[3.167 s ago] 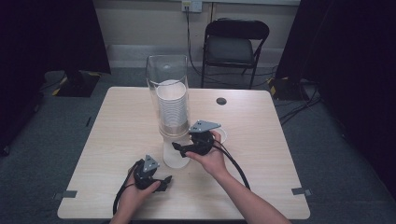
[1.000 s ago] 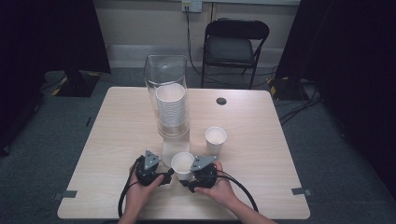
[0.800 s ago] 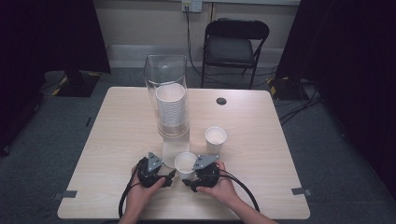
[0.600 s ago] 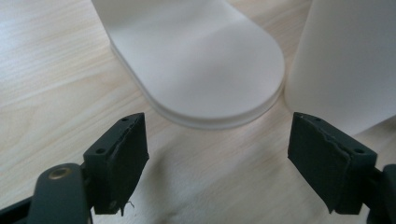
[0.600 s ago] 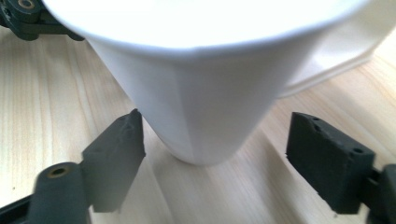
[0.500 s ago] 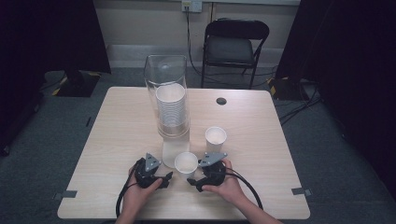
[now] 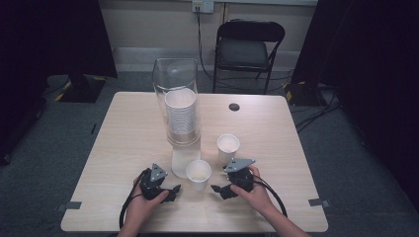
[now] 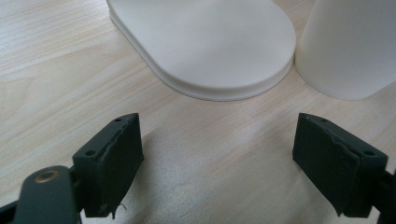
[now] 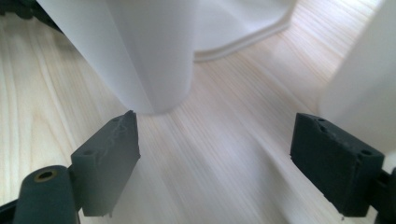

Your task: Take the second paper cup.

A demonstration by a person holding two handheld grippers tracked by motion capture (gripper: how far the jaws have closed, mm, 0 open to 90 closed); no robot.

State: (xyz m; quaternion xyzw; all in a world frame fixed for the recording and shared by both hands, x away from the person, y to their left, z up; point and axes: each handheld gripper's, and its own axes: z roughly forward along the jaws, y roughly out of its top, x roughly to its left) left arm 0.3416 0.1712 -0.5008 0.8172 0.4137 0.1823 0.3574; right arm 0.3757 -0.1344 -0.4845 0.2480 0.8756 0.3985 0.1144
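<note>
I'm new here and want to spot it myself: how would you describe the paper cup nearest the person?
Find the tall clear dispenser holding a cup stack at the table's middle. Just in front of its white base stands a loose white cup, between the two grippers. The other loose cup sits farther back, rightward.

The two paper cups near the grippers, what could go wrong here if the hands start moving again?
1. The near cup stands loose between the open left gripper and right gripper; a sideways nudge from either could tip it.
2. The far cup stands just beyond the right gripper, so reaching forward might knock it over.
3. The near cup sits close to the dispenser base, so it could get pushed against that.
</note>
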